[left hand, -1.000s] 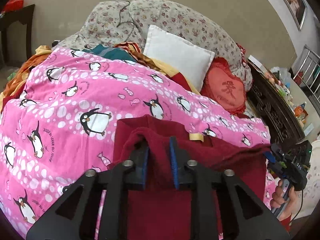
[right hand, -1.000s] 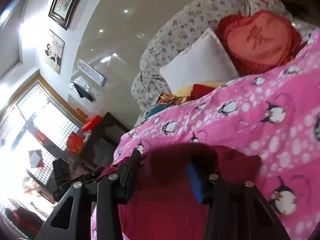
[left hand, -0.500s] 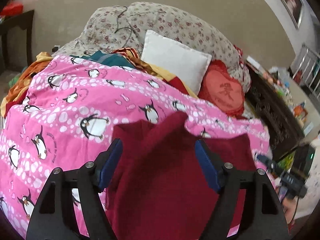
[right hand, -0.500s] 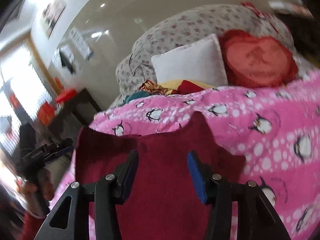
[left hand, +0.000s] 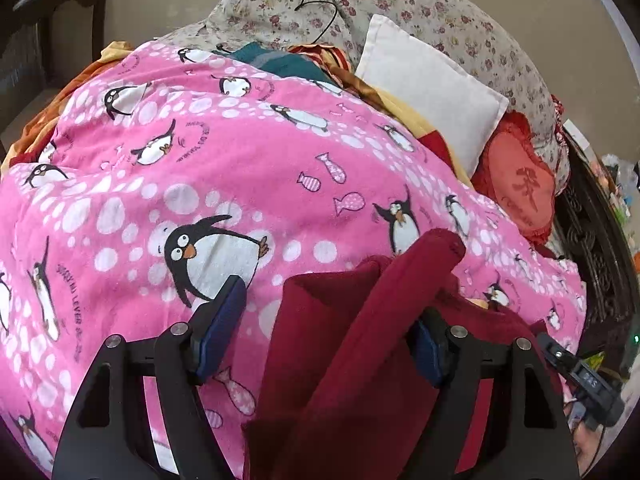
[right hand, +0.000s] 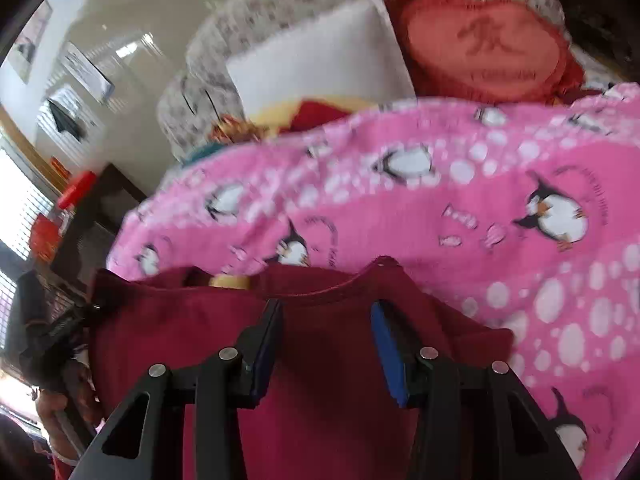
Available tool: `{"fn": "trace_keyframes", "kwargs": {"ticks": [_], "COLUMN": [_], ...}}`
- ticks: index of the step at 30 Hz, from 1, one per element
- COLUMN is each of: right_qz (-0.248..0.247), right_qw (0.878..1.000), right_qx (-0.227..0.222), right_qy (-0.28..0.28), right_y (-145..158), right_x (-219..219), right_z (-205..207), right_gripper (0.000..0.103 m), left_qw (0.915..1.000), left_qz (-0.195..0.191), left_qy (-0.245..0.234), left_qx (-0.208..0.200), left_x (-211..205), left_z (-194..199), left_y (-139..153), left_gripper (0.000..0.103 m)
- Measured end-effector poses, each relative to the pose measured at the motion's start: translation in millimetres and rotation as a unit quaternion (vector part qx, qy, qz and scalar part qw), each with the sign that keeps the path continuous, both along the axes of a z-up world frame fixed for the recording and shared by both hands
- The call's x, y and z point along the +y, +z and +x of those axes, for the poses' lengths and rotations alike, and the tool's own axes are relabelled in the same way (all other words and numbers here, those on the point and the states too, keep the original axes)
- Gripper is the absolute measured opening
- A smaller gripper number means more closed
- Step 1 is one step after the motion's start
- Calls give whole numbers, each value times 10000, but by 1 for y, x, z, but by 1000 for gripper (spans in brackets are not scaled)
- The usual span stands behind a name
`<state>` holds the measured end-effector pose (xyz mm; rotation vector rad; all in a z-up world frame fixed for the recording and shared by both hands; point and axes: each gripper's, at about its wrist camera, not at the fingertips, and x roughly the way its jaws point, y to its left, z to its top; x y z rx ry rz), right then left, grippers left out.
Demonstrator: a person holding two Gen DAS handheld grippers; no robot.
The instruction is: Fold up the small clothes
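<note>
A dark red garment [left hand: 344, 344] lies on the pink penguin blanket [left hand: 248, 168]. My left gripper [left hand: 324, 336] stands wide open over the garment's left part. A raised fold runs up between the jaws and drapes against the right finger [left hand: 430, 350]; the pads do not press on it. In the right wrist view the garment [right hand: 320, 380] spreads flat with its neckline [right hand: 320, 294] toward the pillows. My right gripper [right hand: 326, 340] hovers half open just behind the neckline, with nothing pinched. Each view shows the other gripper at its edge [left hand: 580, 376] [right hand: 52, 332], held by a hand.
At the head of the bed are a white pillow [left hand: 432, 96], a red heart cushion [left hand: 520, 188] and a floral bedcover [left hand: 400, 4]. Other clothes [left hand: 280, 62] are heaped behind the blanket. A dark carved bed frame [left hand: 596, 264] runs along the right.
My left gripper was shut on a fold of the red garment; it has opened wide and let it drop. Both grippers have sunk toward the bed, and the garment now lies flatter.
</note>
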<state>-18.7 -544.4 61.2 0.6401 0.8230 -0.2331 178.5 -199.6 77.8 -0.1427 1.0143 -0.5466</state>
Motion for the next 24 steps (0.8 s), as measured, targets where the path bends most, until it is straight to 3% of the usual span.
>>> {"fn": "trace_keyframes", "kwargs": {"ticks": [3,8,10,12,15,18,24], "right_qz": [-466,-987,-1184,-1339,-1277,-805,-697], "right_qw": [9987,9935,9912,9900,9910,9935,9973], "right_qx": [-208,-401,-357,-195,290,772,218], "right_qy": [35,403,469,388,282,246,94], "right_y": [24,43,42,35,15,-19,9], "right_x": [15,44,49,47,31,11,14], "right_z": [-24,-45,-39,-27,-6,14,-24], "right_gripper": [45,45,34,30,26,25,25], "left_qw": [9992,9987,9988,9978,9966,9963,9975], "left_qz": [-356,-365,-234,127,278,188,-86], "left_qy": [158,128,175,431,726,827,685], "left_qx": [-115,-322,-403,-478,-262,-106,-144], "left_x": [15,14,6,-1,1,7,27], "left_z": [-5,-10,-9,-2,13,24,10], "left_y": [15,31,30,24,6,-7,6], "left_gripper": [77,77,77,77,77,77,77]}}
